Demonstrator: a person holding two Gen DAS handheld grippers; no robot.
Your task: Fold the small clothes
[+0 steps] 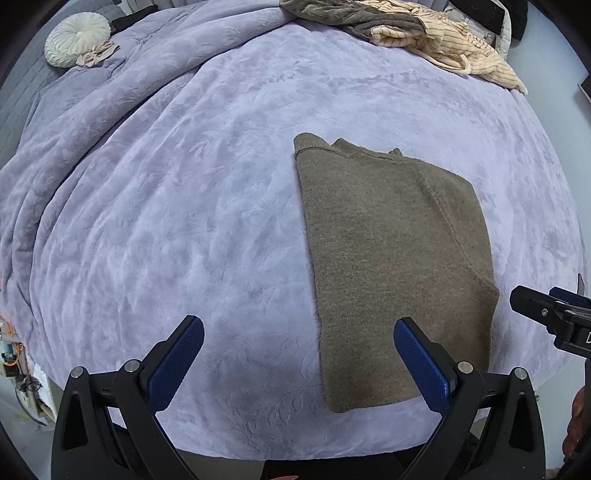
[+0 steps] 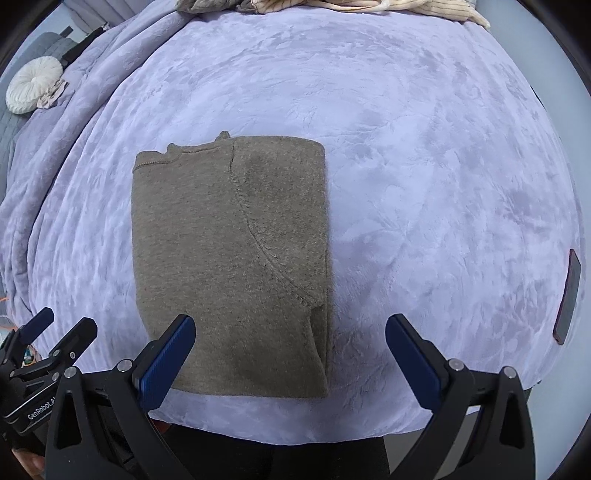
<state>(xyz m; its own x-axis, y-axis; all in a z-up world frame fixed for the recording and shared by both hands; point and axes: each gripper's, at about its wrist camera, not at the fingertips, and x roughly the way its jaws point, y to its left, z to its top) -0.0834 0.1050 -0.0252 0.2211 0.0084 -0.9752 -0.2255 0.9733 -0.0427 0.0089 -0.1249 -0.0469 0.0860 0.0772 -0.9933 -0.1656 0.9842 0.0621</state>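
— Any writing to read?
— White lettering, "GenRobot.A", cut off after that, on the black body of the left hand-held gripper (image 2: pixel 55 332), low at the left of the right wrist view.

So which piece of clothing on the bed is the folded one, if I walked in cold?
Start from the lilac plush blanket covering the bed. Near its front edge lies the olive-brown knit top, folded into a flat, neat rectangle. The other clothes sit crumpled in a heap at the far edge, one cream and striped.
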